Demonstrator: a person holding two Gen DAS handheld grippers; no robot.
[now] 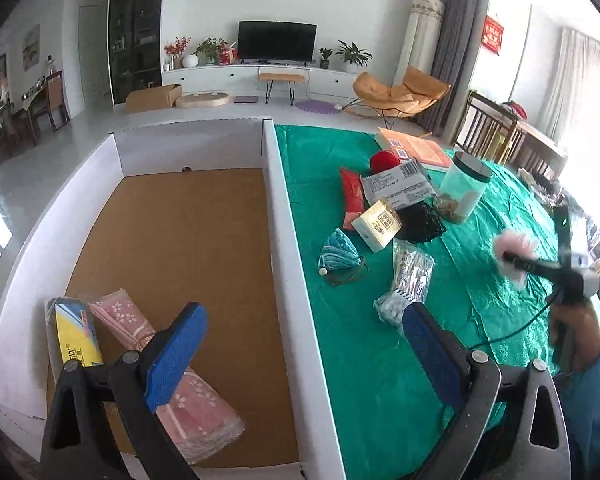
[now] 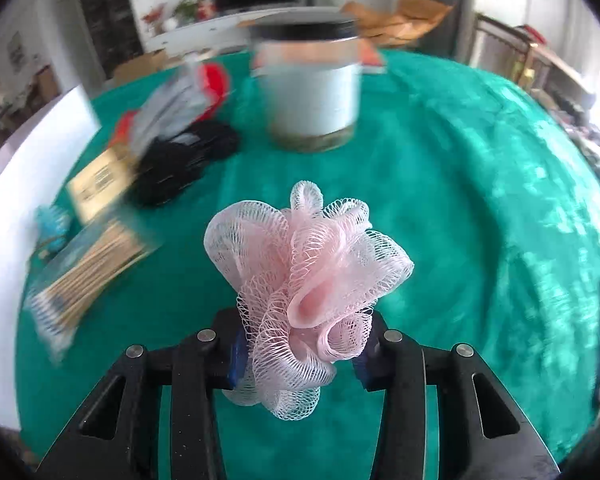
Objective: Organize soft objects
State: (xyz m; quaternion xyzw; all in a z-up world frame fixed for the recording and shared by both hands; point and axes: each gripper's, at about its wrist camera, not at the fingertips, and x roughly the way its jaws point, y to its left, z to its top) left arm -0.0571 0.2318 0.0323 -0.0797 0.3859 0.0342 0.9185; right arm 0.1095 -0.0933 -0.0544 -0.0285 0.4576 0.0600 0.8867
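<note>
Pink mesh bath puff [image 2: 304, 292] sits bunched between the right gripper [image 2: 300, 356] fingers, above the green tablecloth [image 2: 460, 200]; both blue pads press into its lower folds, so the jaws are clamped on it; most of the puff billows out ahead of the fingertips.

Room around it: bare cloth to the right and ahead as far as the lidded jar [image 2: 308, 92]; clutter sits to the left — black mesh bundle [image 2: 184, 164], small tan box [image 2: 100, 184], bag of cotton swabs [image 2: 84, 268]; white box wall [image 2: 32, 152] at far left edge.

Left gripper [image 1: 304, 344] spread wide, nothing between its pads; it straddles the white divider wall [image 1: 288, 260] of the cardboard box [image 1: 172, 248].

Left wrist view only: box floor largely bare, a pink wrapped pack [image 1: 172, 380] and a yellow-blue pack [image 1: 76, 336] lying in its near corner; puff seen blurred at the table's right side, beside the person's hand [image 1: 576, 320]. Right wrist view only: the grip itself, in sharp detail; the background smeared.
</note>
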